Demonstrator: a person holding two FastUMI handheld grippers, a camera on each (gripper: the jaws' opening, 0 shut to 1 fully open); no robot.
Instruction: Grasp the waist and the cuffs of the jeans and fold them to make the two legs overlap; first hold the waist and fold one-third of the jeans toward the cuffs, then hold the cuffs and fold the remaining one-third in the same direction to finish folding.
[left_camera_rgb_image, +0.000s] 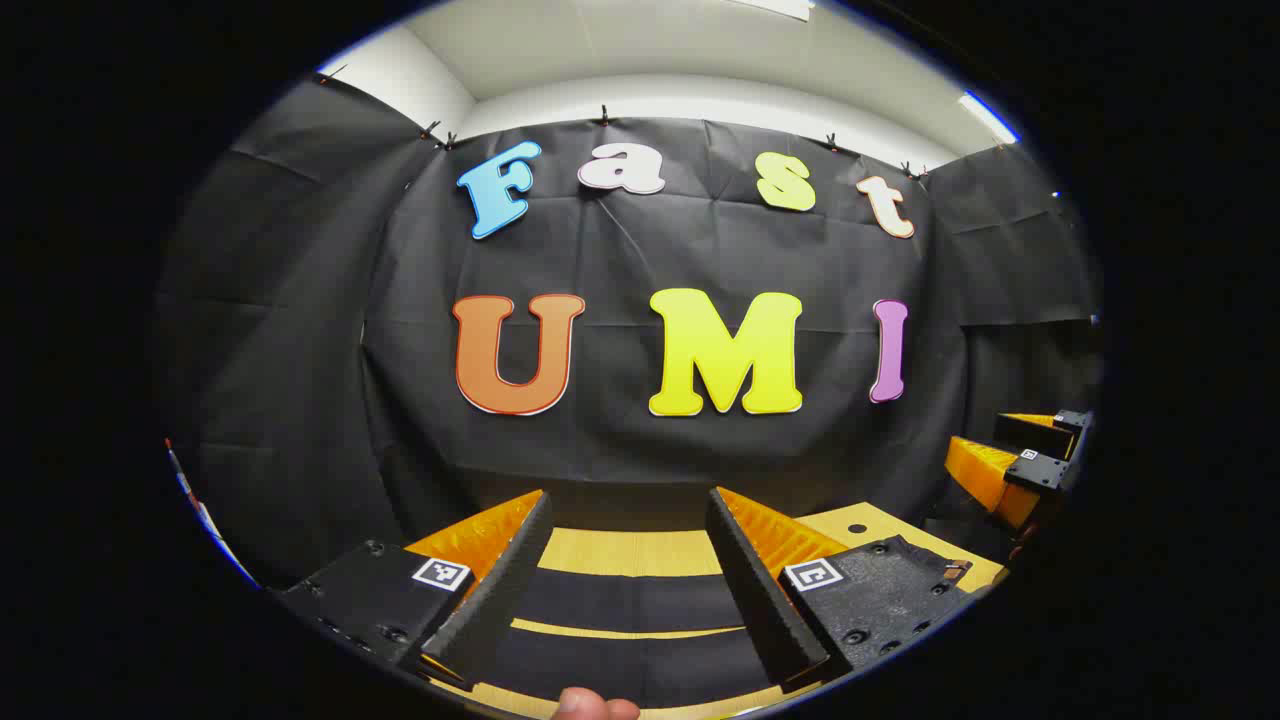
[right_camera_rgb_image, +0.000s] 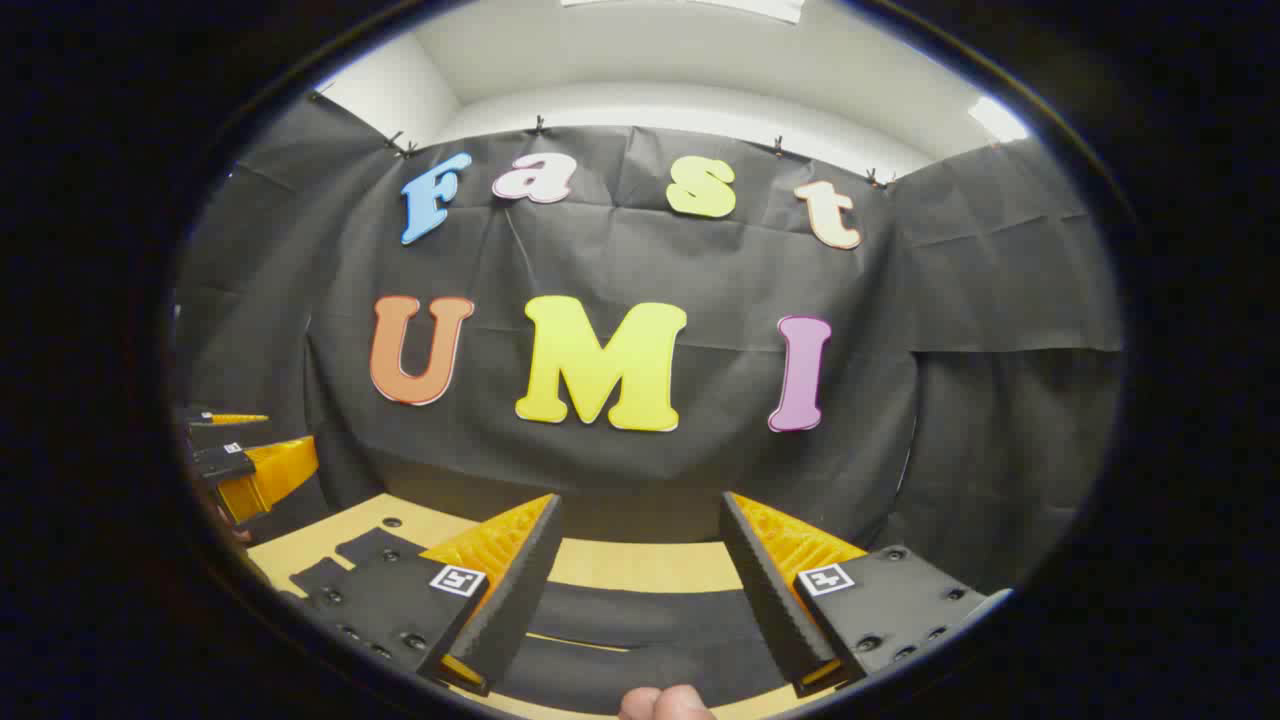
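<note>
Left claw: the left claw (left_camera_rgb_image: 628, 575) hangs above the tabletop (left_camera_rgb_image: 630, 552) with its jaws spread wide and nothing between them — a ready stance, judged to precede any grasp.
Right claw: the right claw (right_camera_rgb_image: 640, 575) is likewise released and empty, level with its partner; from the left gripper view it shows at the far right edge (left_camera_rgb_image: 1030, 455).
Jeans: dark cloth, apparently the jeans (left_camera_rgb_image: 620, 605), lies flat on the tabletop below both claws; waist and cuffs cannot be told apart.
Hands: a fingertip (left_camera_rgb_image: 590, 705) peeks in at the near edge — the person's grip on the tool.
Progress: folding looks not yet begun.
</note>
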